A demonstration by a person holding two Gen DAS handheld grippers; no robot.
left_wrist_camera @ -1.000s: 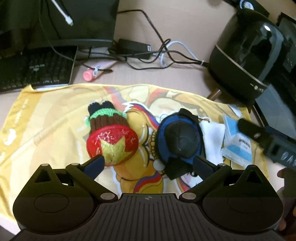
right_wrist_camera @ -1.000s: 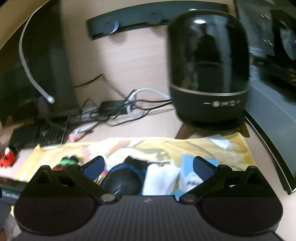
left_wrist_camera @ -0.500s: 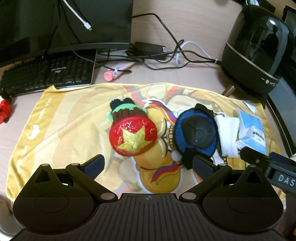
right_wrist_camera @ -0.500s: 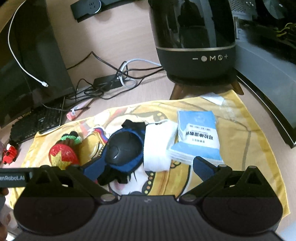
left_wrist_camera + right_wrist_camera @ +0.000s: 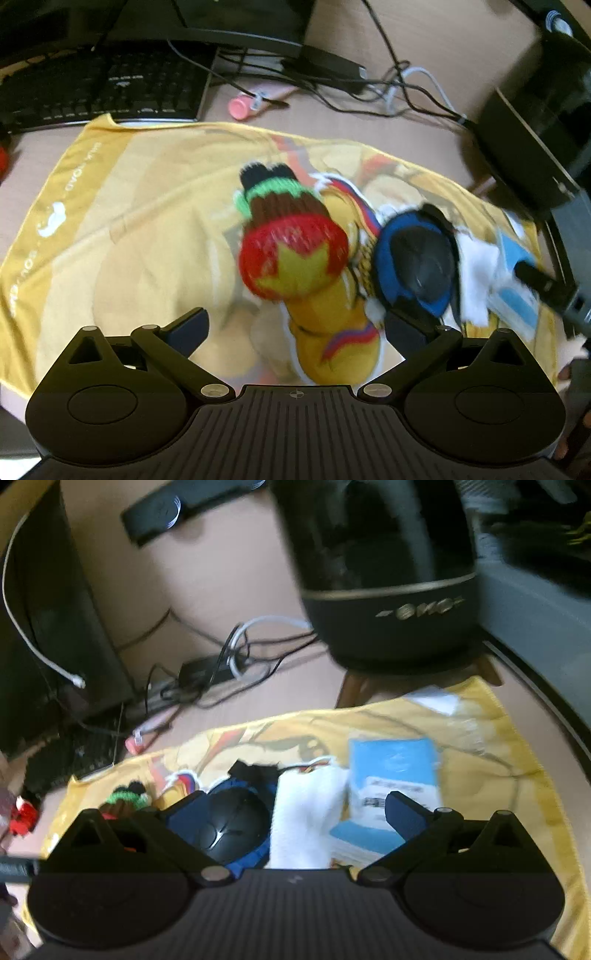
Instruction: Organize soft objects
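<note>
A yellow printed cloth [image 5: 110, 229] [image 5: 491, 746] covers the desk. On it lie a knitted red toy with a yellow star [image 5: 291, 254] [image 5: 127, 799], a blue pad with a black cap [image 5: 417, 266] [image 5: 232, 827], a folded white cloth [image 5: 476, 280] [image 5: 306, 819] and a blue tissue pack [image 5: 517, 295] [image 5: 395, 775]. My left gripper [image 5: 295, 328] is open, hovering just before the red toy and the blue pad. My right gripper [image 5: 291, 816] is open above the blue pad and white cloth. Its dark body [image 5: 546, 288] shows at the right of the left wrist view.
A black keyboard [image 5: 103, 88] and monitor base stand behind the cloth's left end. A pink tube [image 5: 243, 105], a power brick with tangled cables [image 5: 221, 664] and a tall black speaker on wooden legs [image 5: 391, 576] stand behind. A small red object [image 5: 22, 816] lies off the cloth's left.
Both grippers have dropped and moved closer to the items on the cloth. Both views are blurred by the motion. The items themselves have not moved.
</note>
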